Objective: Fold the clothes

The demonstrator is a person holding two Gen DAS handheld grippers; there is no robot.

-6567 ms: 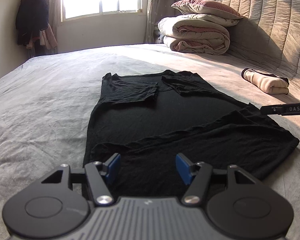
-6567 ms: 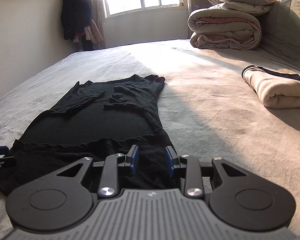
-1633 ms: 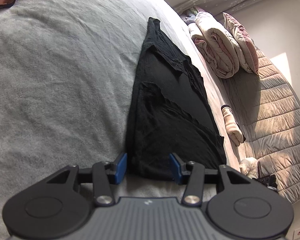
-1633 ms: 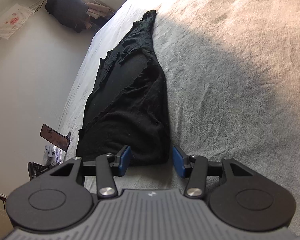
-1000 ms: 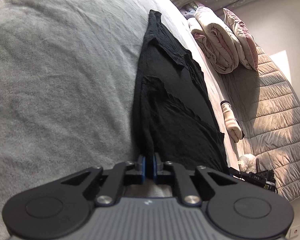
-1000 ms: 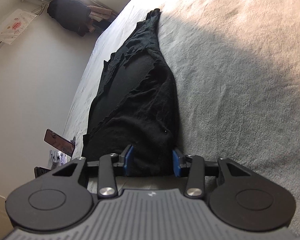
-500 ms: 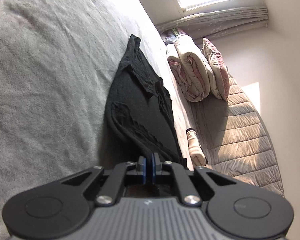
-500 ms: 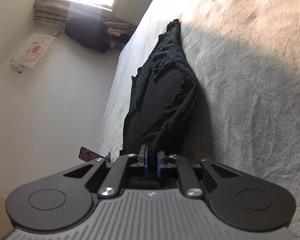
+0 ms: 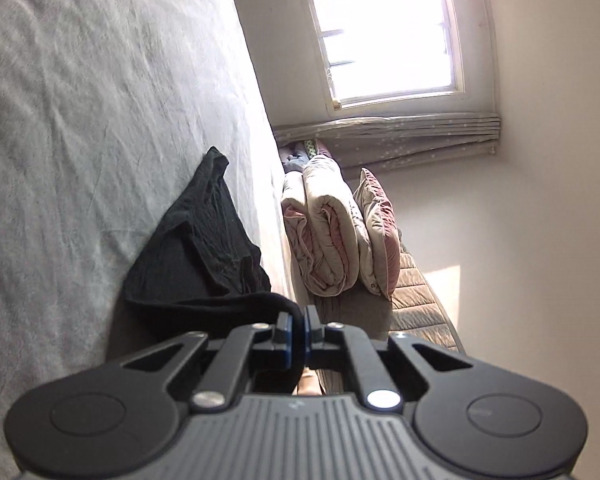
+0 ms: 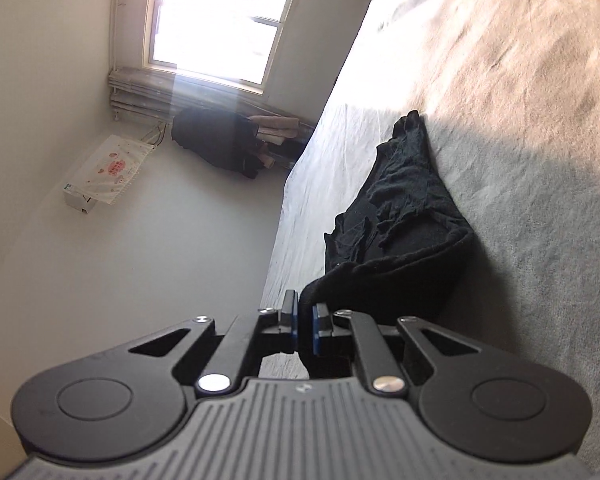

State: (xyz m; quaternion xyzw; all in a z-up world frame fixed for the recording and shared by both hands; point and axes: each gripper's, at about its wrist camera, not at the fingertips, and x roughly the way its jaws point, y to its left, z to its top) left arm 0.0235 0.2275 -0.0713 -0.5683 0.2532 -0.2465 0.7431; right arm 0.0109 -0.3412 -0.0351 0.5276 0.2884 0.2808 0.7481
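Left tongs (image 9: 299, 330) clamped on one corner of the black garment (image 9: 204, 256), right tongs (image 10: 305, 328) clamped on another corner of it, near end now lifted off the grey bed (image 9: 80, 120), far end resting on it, both cameras rolled further sideways than a second ago, folded quilt (image 9: 328, 232) beyond.

Hard daylight pours through the window (image 9: 384, 32), blown out to white in both views. A sunlit patch warms the bed (image 10: 520, 60), and a sharp shadow edge crosses it. The black garment (image 10: 404, 216) loses detail. Fisheye bending curves walls; corners vignette dark.
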